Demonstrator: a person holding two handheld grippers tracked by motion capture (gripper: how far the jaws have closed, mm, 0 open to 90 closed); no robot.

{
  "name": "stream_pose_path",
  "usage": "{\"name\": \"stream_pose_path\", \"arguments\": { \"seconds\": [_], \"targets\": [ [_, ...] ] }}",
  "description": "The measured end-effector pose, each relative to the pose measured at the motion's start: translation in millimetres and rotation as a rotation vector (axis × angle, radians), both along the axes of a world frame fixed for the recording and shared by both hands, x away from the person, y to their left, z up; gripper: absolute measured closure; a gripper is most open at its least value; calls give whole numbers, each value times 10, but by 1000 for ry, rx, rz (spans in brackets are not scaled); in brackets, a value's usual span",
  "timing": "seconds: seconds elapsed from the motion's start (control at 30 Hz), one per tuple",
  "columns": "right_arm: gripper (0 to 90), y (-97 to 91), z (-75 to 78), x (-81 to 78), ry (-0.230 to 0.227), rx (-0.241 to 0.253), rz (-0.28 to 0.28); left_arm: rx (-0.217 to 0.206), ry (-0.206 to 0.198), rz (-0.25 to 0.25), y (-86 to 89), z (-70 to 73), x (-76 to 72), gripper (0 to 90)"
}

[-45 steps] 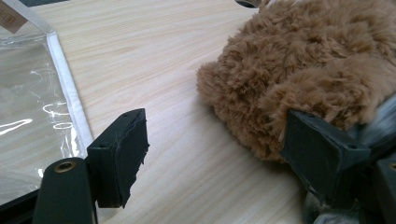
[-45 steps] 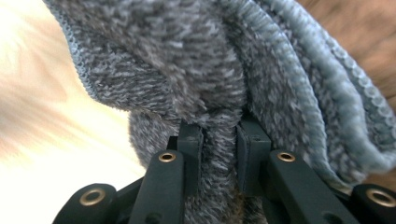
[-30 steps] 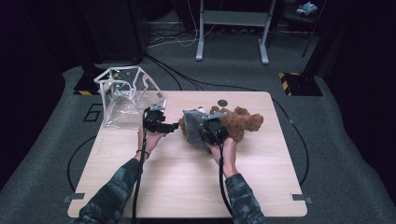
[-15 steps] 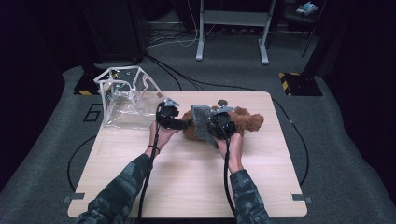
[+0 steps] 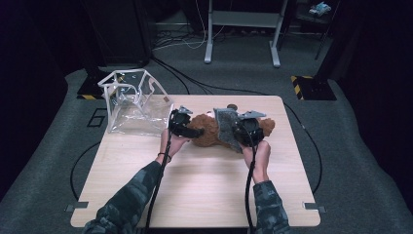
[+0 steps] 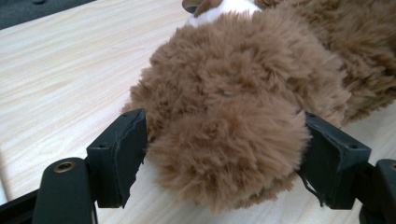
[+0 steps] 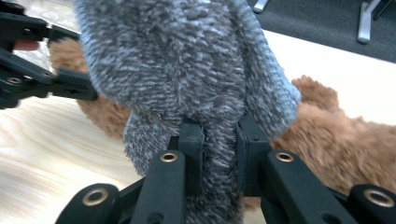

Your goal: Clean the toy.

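A brown plush toy [image 5: 207, 134] lies on the wooden table [image 5: 195, 195] at mid-back. My left gripper [image 5: 197, 132] reaches in from its left end, and in the left gripper view the pads of my left gripper [image 6: 224, 135] press both sides of a round fluffy part of the brown plush toy [image 6: 233, 102]. My right gripper [image 5: 234, 135] is shut on a grey fuzzy cloth [image 5: 225, 126], which stands up over the toy's middle. Seen from the right gripper view, the grey fuzzy cloth [image 7: 187, 70] is pinched in my right gripper [image 7: 219, 135], with the brown plush toy [image 7: 336, 140] behind it.
A clear plastic box [image 5: 134, 105] with a white frame stands at the table's back left corner, close to my left hand. A small dark round object [image 5: 232, 107] lies behind the toy. Cables and a stand's feet are on the floor beyond the table.
Both hands moved to the right. The left gripper came up to the toy's left end. The right gripper carried the grey cloth rightward over the toy.
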State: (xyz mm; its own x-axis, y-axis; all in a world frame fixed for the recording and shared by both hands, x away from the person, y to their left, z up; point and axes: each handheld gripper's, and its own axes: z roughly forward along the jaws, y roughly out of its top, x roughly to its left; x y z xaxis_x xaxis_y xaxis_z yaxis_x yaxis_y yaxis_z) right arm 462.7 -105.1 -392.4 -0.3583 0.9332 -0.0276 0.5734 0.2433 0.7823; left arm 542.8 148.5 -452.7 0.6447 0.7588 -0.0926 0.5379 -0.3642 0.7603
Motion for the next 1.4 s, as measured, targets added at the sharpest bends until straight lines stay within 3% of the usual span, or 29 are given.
{"name": "stream_pose_path", "arguments": {
  "seconds": [0.17, 0.3, 0.93, 1.07, 1.2, 1.23, 1.3, 1.37, 1.4],
  "targets": [
    [762, -283, -54, -38, 4, -7, -73, 8, 7, -5, 9, -11, 7, 219],
    [763, -668, -116, -85, 22, 11, -156, 1, 0, -5, 10, -18, 2, 217],
    [762, -1136, -244, -403, 30, 26, -227, -14, -44, -10, 12, 143, -94, 214],
    [761, -1234, -335, -474, 62, 18, -247, -11, -54, -21, -5, 195, -112, 214],
    [747, -1348, -488, -519, 174, 2, -260, -14, -54, -22, -8, 198, -111, 213],
    [747, -1348, -488, -519, 174, 2, -260, -15, -54, -19, -13, 189, -112, 213],
    [663, -1362, -583, -496, 244, -10, -262, -14, -50, -23, -14, 176, -111, 212],
    [531, -1352, -653, -477, 275, -25, -268, -13, -49, -21, -17, 166, -112, 210],
    [482, -1352, -669, -469, 269, -30, -266, -13, -49, -20, -16, 165, -112, 209]
  ]
}}
